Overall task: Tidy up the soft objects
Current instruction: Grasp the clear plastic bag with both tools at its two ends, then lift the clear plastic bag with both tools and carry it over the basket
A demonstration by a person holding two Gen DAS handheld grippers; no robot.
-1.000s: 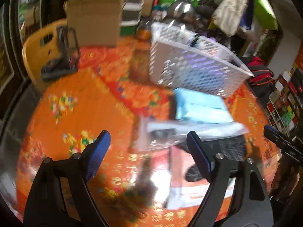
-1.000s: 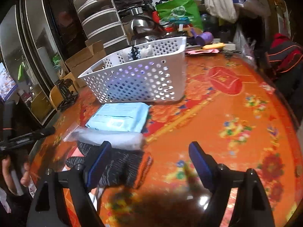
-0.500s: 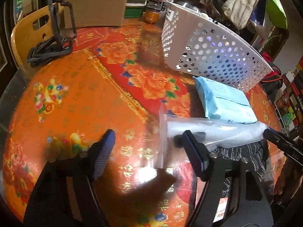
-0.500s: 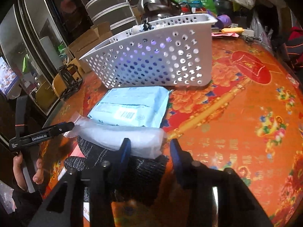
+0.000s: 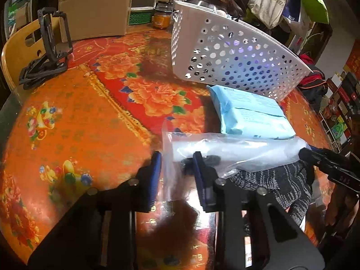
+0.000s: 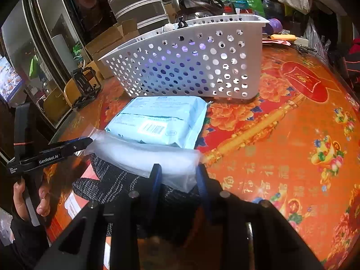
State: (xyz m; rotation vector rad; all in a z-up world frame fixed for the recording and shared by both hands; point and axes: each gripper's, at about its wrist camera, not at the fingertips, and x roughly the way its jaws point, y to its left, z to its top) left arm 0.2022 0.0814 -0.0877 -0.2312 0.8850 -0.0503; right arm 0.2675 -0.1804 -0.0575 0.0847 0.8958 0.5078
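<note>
A clear plastic bag with a white roll inside (image 5: 227,150) lies across the table. My left gripper (image 5: 177,168) is shut on its near end. My right gripper (image 6: 177,175) is shut on its other end (image 6: 148,155). The bag rests on a dark knitted cloth (image 5: 276,180) that also shows in the right wrist view (image 6: 117,182). A light blue soft pack (image 5: 249,112) lies just beyond the bag, with its barcode showing in the right wrist view (image 6: 162,117). A white perforated basket (image 5: 229,54) stands behind the pack (image 6: 186,65).
The round table has an orange and red floral cloth (image 5: 90,117). A black folding stand (image 5: 47,51) sits at the far left edge by a yellow chair. Cardboard boxes (image 5: 94,6), jars, a kettle and bags crowd the back.
Both grippers moved in and closed on the two ends of the clear bag. A second ago both were open and further back.
</note>
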